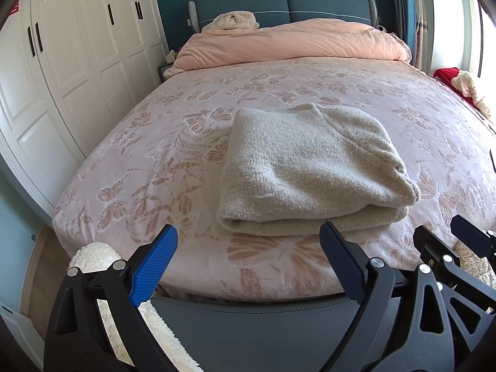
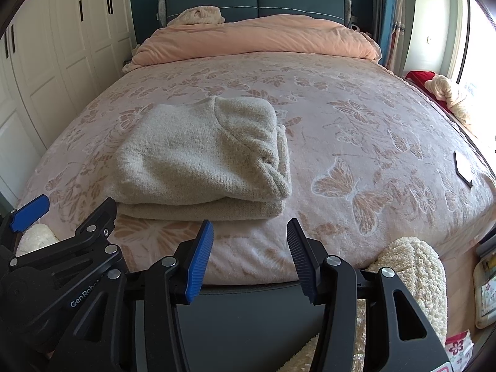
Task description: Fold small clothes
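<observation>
A cream knitted sweater lies folded in a thick rectangle on the bed's pink butterfly blanket, near the foot end. It also shows in the right wrist view. My left gripper is open and empty, held just short of the sweater's near edge, over the foot of the bed. My right gripper is open and empty, in front of the sweater's right corner. The right gripper shows at the right edge of the left view; the left one shows at the left of the right view.
A peach duvet is bunched at the headboard end. White wardrobes stand to the left. A phone lies near the bed's right edge. A red cushion with a cream cloth sits by the window. The grey footboard is below the grippers.
</observation>
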Tool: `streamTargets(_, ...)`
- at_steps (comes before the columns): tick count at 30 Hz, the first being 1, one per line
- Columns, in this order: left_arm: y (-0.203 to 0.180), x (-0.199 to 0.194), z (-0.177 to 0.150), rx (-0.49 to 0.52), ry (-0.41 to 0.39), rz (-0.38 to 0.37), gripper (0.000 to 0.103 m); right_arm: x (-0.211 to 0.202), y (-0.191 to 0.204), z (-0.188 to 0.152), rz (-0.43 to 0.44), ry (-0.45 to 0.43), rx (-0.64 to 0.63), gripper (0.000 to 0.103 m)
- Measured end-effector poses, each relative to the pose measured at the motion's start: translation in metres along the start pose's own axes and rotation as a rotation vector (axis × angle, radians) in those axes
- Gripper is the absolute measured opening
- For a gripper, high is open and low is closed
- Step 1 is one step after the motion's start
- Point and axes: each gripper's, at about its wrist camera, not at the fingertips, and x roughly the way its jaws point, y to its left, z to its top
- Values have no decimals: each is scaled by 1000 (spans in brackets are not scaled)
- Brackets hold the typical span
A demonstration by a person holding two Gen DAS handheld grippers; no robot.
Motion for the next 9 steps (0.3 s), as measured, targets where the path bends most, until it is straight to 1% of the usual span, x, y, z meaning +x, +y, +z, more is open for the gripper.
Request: streamTargets(9, -2, 2, 0, 7, 10, 4, 88, 0, 1, 0, -4, 1, 0, 48)
